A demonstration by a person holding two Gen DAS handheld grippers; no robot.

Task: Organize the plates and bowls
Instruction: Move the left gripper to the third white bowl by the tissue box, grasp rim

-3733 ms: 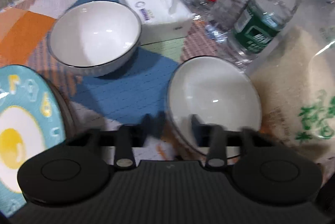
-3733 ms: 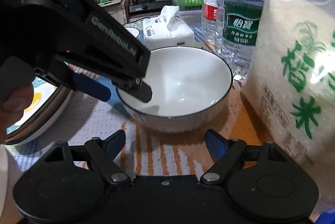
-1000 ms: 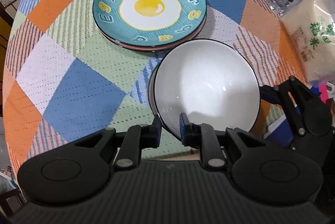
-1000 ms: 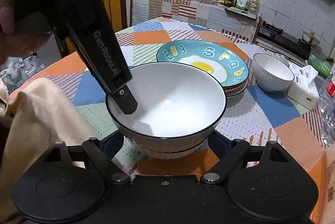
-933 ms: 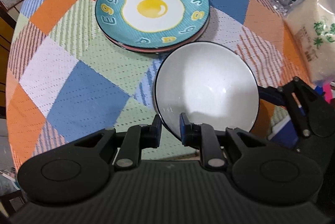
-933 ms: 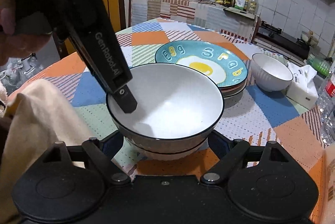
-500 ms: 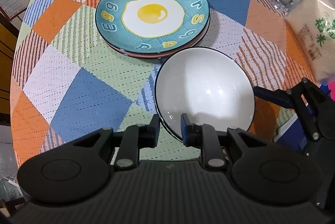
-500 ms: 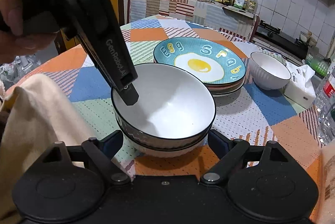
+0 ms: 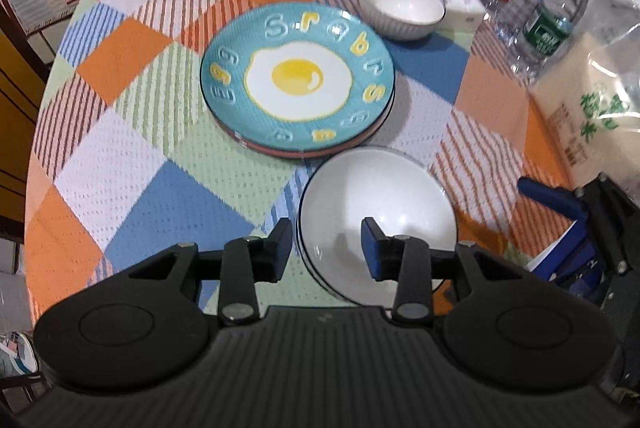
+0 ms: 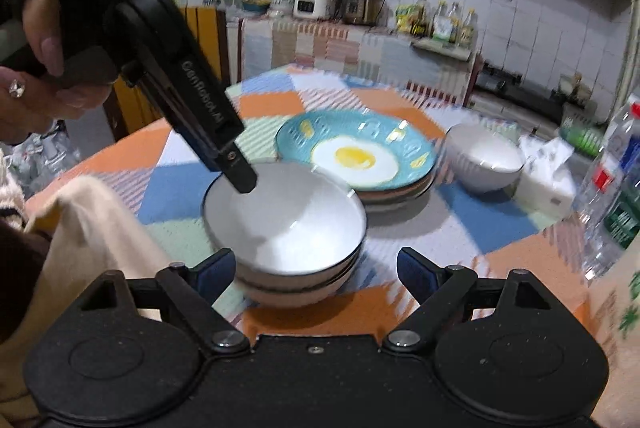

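White ceramic bowls with thin dark rims (image 9: pixel 376 212): two, nested, near table edge just beside the plates. Third white ribbed bowl (image 9: pixel 401 5): single, beyond the plates. Teal fried-egg plate (image 9: pixel 297 81): tops a stack, count below unclear. Left gripper (image 9: pixel 326 248): fingers spread, straddling the bowl rim, not gripping. Right gripper (image 10: pixel 316 270): spread wide, empty. Checked patchwork tablecloth (image 9: pixel 132 132). Plastic water bottles (image 9: pixel 548 24): at least three.

Open cloth-covered desk (image 9: pixel 132 156) lay left of the stacked bowls (image 9: pixel 376 216); plates (image 9: pixel 298 84) stood behind, rice bag (image 9: pixel 592 108) and bottles (image 9: pixel 552 24) crowded the right.
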